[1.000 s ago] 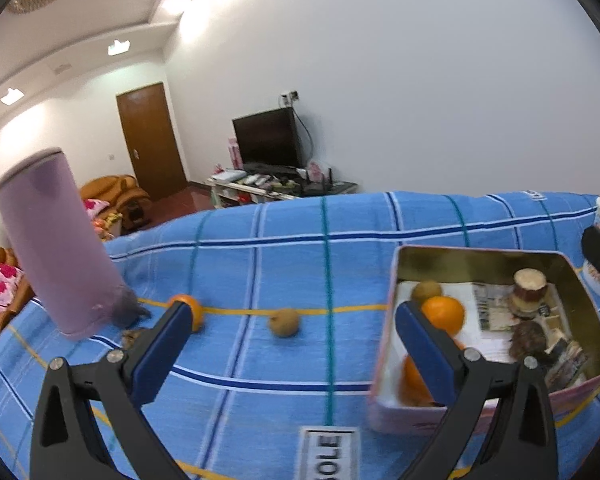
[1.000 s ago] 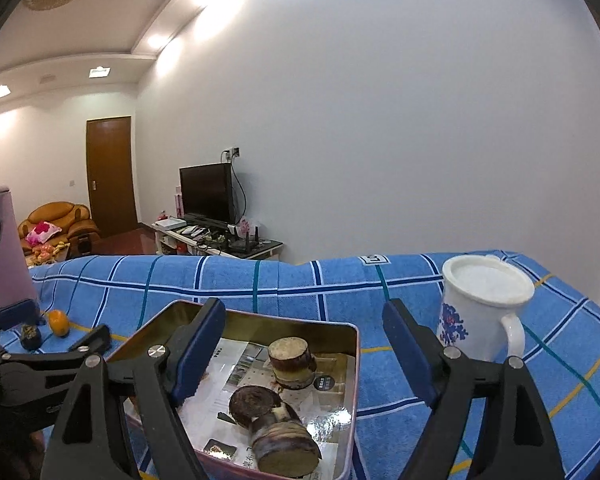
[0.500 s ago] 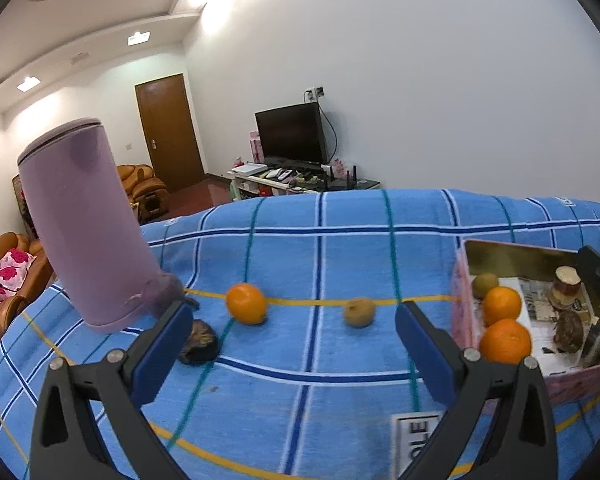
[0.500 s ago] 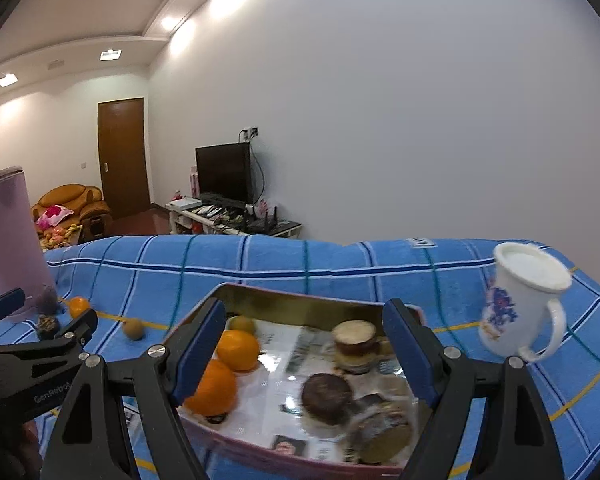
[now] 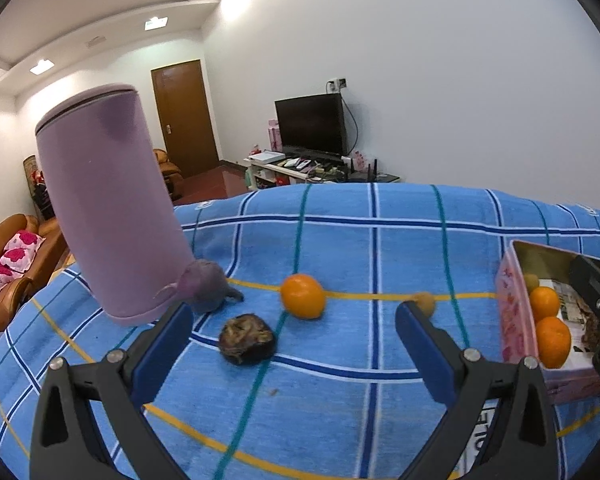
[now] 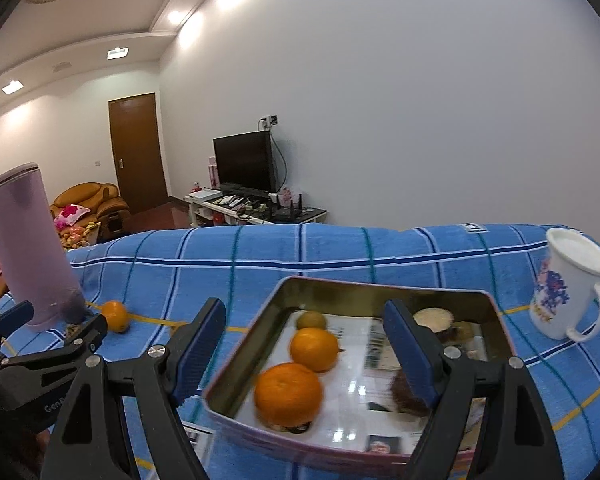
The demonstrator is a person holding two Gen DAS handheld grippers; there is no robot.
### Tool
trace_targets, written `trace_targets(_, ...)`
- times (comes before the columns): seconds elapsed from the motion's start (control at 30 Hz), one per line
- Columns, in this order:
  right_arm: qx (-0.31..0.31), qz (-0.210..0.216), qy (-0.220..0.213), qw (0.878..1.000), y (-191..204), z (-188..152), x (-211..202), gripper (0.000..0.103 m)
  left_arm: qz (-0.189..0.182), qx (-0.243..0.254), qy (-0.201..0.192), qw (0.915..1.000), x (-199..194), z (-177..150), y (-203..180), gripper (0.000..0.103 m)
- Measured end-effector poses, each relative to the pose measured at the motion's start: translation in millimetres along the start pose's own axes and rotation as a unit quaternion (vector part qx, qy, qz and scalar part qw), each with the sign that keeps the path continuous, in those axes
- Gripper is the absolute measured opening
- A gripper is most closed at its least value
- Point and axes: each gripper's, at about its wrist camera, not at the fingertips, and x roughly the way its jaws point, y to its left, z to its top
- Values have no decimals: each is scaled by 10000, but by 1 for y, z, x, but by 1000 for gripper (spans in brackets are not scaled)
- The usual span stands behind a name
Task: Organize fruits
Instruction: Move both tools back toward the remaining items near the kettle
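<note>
My left gripper [image 5: 294, 334] is open and empty above the blue checked cloth. Just ahead of it lie a dark wrinkled fruit [image 5: 247, 338], an orange [image 5: 302, 295] and a small brown kiwi [image 5: 425, 302], half hidden by the right finger. My right gripper [image 6: 304, 338] is open and empty over the metal tin [image 6: 496, 322]. The tin holds two oranges [image 6: 288, 394], [image 6: 314, 349], a kiwi [image 6: 311, 319] and brown cut pieces on printed paper. The tin [image 5: 514, 322] sits at the far right in the left wrist view.
A tall purple tumbler [image 5: 108, 208] stands left of the loose fruit, also in the right wrist view [image 6: 28, 248]. A white mug [image 6: 568, 290] with a blue pattern stands right of the tin. The table edge drops off behind toward a TV stand and sofas.
The left gripper has swung left, from facing the tin to facing the loose fruit by the tumbler. The right gripper has turned left too, so the tin's oranges now show.
</note>
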Motion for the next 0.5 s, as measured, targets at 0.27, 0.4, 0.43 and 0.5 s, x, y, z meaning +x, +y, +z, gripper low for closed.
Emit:
trace_targets(0.27,-111,211,73,9997,29,-1,9,82,88,-112,83,9999,7,0,20,103)
trace_targets(0.4,-152,327,133,9993,42,-1,15,82,124,-166,135,9997,12,0,30,103)
trace_targets(0.43,-167,347,137,9992,46,-1,15,82,132,-184,150,9996,13,0,34,103)
trace_targets(0.5,-219,388,165,9989,54,-1,18,82,142,-212,183,9995,16,0,40,103)
